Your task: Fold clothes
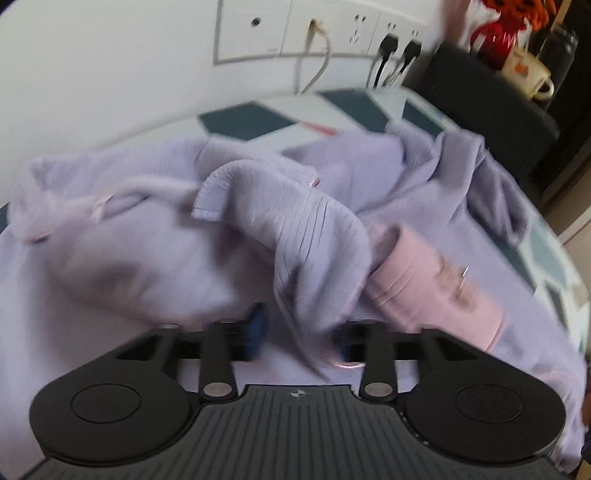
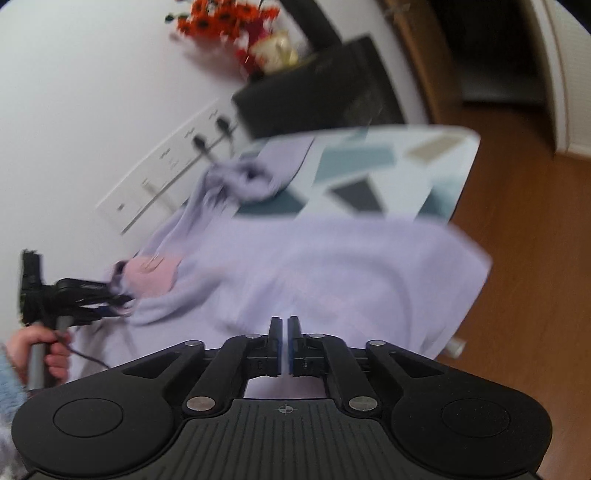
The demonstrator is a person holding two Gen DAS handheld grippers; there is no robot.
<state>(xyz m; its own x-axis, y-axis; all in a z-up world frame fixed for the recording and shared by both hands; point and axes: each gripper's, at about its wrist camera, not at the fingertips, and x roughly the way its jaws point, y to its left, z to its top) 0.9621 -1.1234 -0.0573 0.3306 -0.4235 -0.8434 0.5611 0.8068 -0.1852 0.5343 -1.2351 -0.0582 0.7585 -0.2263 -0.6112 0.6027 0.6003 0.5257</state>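
Observation:
A lavender garment (image 1: 129, 258) lies rumpled over the patterned table (image 1: 240, 122). One sleeve ends in a pink cuff (image 1: 436, 280). My left gripper (image 1: 300, 336) points down at it with its blue-padded fingers apart; a ridge of lavender fabric runs between them, and the left pad stands clear of it. In the right wrist view the garment (image 2: 332, 266) spreads flat to the table's right edge. There the left gripper (image 2: 118, 301), held by a hand (image 2: 40, 350), sits at the pink cuff (image 2: 151, 275). My right gripper (image 2: 283, 321) hovers over the smooth cloth, jaws parted by a narrow slit, nothing gripped.
Wall sockets (image 1: 354, 33) with plugged cables (image 1: 388, 44) line the wall behind the table. A black cabinet (image 1: 480, 96) at the far right carries a red vase (image 1: 495, 33) and a mug (image 1: 528, 74). Wooden floor (image 2: 517, 258) lies beyond the table (image 2: 369, 158).

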